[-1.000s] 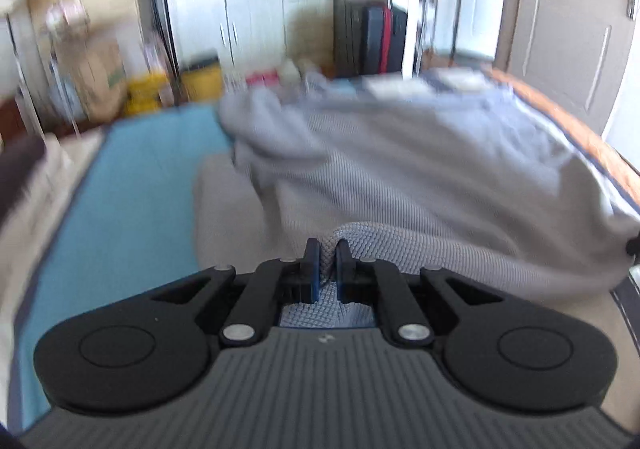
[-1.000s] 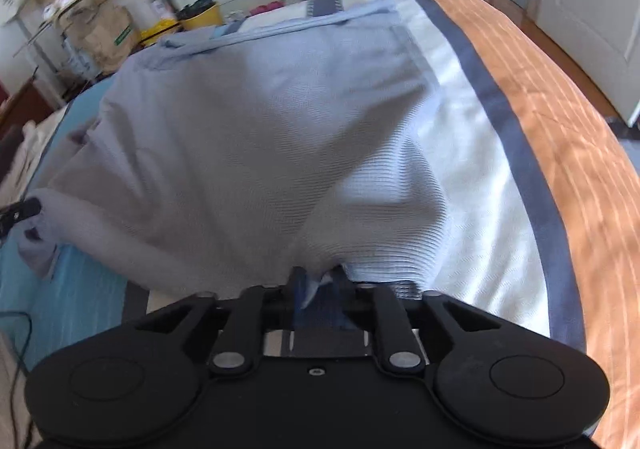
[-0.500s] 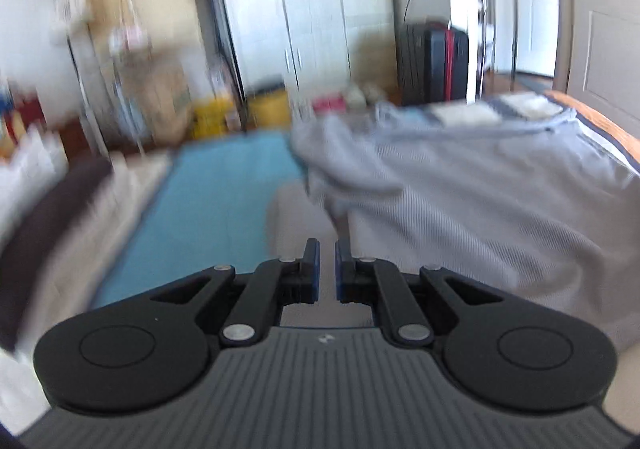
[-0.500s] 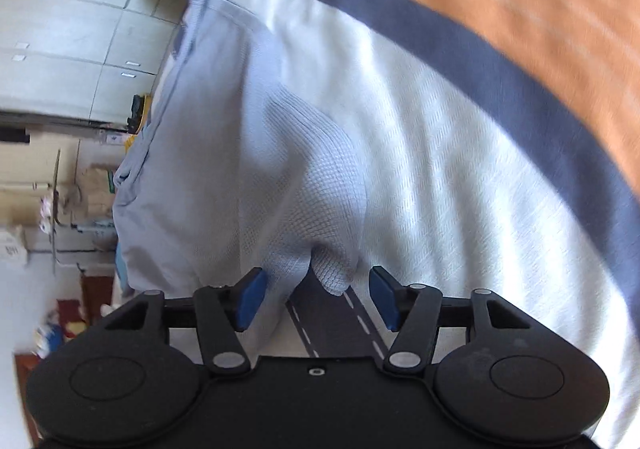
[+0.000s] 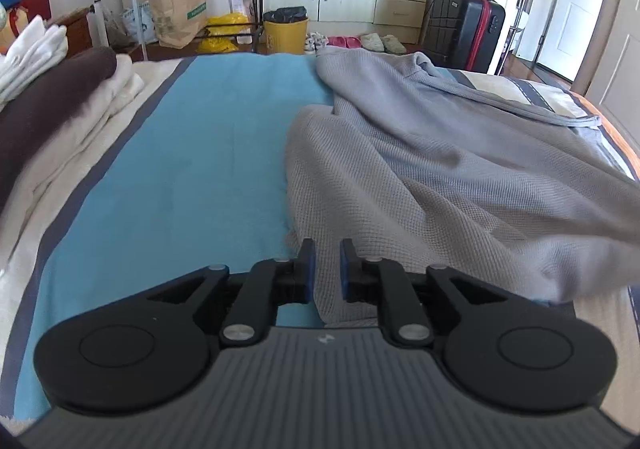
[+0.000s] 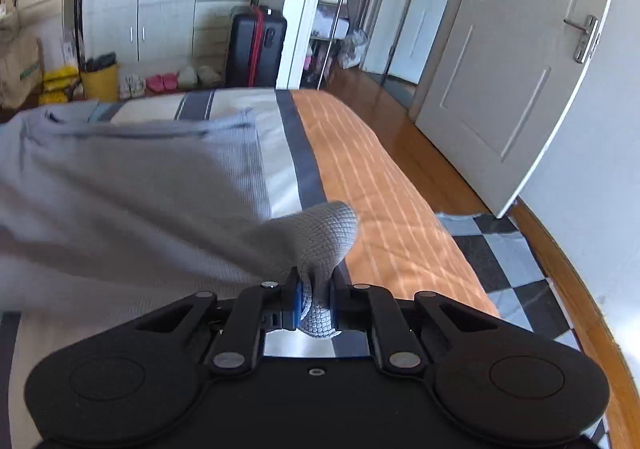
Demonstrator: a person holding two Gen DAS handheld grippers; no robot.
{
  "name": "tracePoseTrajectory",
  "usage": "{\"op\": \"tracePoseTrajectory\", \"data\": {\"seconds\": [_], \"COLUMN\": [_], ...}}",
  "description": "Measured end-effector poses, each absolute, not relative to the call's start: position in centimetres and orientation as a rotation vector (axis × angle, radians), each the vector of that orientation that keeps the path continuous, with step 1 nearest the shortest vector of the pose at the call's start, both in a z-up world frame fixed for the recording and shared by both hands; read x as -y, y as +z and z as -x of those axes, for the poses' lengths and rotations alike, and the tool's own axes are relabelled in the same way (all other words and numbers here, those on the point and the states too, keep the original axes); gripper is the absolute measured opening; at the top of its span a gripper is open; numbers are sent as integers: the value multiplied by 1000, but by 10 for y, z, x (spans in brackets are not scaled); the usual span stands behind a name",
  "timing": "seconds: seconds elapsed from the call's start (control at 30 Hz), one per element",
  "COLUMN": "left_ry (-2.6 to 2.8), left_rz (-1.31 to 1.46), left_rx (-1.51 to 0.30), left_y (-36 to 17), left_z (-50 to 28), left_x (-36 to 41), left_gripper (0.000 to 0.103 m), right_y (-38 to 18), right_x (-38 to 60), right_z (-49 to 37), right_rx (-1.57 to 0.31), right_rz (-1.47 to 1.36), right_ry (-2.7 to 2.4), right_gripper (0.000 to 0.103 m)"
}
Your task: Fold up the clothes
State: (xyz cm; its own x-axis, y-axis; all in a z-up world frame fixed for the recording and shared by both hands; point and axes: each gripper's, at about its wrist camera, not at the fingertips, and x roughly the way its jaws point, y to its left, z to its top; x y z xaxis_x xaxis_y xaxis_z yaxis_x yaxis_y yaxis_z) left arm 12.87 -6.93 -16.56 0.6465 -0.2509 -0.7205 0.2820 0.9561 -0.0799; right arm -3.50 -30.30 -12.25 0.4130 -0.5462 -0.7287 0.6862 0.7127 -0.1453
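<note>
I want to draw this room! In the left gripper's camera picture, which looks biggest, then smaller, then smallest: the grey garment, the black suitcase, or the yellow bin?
1. grey garment, biggest by far, though it lies nearest the camera.
2. black suitcase.
3. yellow bin, smallest.

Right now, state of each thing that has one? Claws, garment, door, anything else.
Left claw: narrow gap, holding nothing, over the garment's edge.
Right claw: shut on a bunched corner of the garment.
Grey garment: rumpled on the bed, not folded, right corner lifted.
Door: ajar.
Suitcase: upright, closed.
Yellow bin: lined with a black bag.
</note>
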Motion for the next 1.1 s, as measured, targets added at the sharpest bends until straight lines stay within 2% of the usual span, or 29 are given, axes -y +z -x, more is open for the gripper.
{"op": "tracePoseTrajectory", "data": {"seconds": [0.17, 0.23, 0.3, 0.47, 0.6, 0.63, 0.67, 0.73, 0.77, 0.8, 0.83, 0.9, 1.0, 1.1], "left_ry": [-315, -307, -269, -287, -345, -367, -373, -387, -404, -421, -437, -401, -279, -184], "left_rz": [13, 38, 59, 295, 365, 377, 376, 374, 352, 330, 307, 235, 67, -9], "left_rx": [-881, -886, -876, -969, -1025, -1045, -1049, -1055, -1048, -1041, -1033, -958, -661, -432], "left_y": [-174, -173, -173, -188, -202, -207, -209, -214, -215, -217, -218, -205, -146, -90], "left_z": [-143, -148, -152, -172, -201, -207, -211, -220, -220, -220, -220, -209, -161, -98], "left_x": [70, 66, 56, 23, 38, 44, 48, 57, 61, 66, 71, 77, 73, 60], "left_gripper": [16, 20, 31, 33, 46, 50, 62, 66, 61, 19, 8, 7, 6, 6], "right_y": [-160, -161, -153, -150, -147, -146, -147, -149, -151, -153, -155, -156, -149, -127], "right_x": [322, 327, 326, 327, 332, 334, 336, 340, 342, 343, 343, 342, 327, 308], "right_z": [45, 53, 57, 61, 65, 66, 67, 69, 70, 70, 70, 69, 62, 67], "right_rx": [-1000, -1012, -966, -948, -912, -901, -894, -883, -884, -887, -892, -897, -926, -865], "right_rz": [-303, -323, -341, -351, -402, -418, -432, -461, -475, -486, -490, -479, -336, -305], "right_ry": [-806, -835, -844, -831, -818, -816, -816, -815, -813, -811, -808, -803, -799, -695], "right_gripper": [13, 13, 13, 9, 6, 6, 6, 6, 6, 6, 6, 6, 2, 2]}}
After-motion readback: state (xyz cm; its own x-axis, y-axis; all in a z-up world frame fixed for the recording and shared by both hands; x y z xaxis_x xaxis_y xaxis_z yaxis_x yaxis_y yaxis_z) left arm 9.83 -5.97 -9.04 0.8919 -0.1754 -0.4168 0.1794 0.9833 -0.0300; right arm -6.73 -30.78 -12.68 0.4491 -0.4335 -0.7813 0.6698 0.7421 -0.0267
